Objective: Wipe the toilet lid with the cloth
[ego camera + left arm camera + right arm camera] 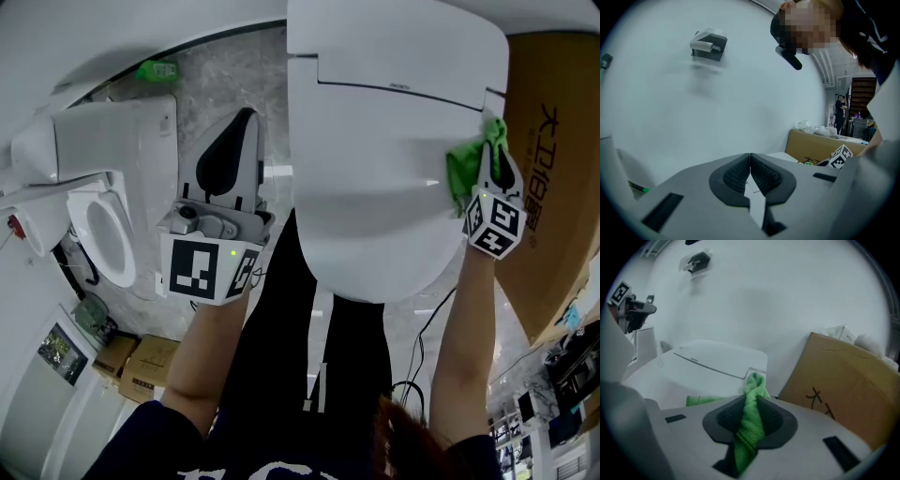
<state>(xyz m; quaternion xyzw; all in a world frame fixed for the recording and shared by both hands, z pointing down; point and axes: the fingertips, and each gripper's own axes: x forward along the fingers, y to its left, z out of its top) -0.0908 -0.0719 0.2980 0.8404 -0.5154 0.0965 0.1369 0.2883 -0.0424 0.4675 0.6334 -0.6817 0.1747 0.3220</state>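
grey speckled floor point(220, 80) surrounds a closed white toilet lid point(375, 178), which fills the middle of the head view and is the thing to be wiped. the cloth point(462, 173), bright green, sits at the lid's right edge, rather toward its hinge end. part of it is spread flat on the white surface and part is bunched upward. the right gripper point(751, 401) has its jaws pinched on that bunched part, with the fabric running up between the pads and poking out past the tips. held this way, the loose end can drag across the lid without the jaws themselves touching the plastic.

a cardboard box point(553, 159) stands just beside the lid on that same right side, so a wiping stroke most likely has to run inward or toward the lid's rounded front rather than outward. the left gripper point(750, 161) hangs off the lid's left side, over the floor, its jaws pressed together with nothing between them (it looks parked out of the way, since one claw is enough for a cloth). further left of the lid stands another toilet point(103, 197) with its seat showing, which is no part of this job. nothing on the white surface shows which parts are already wiped, but with the cloth at the right margin the wide middle seems the next ground to cover.
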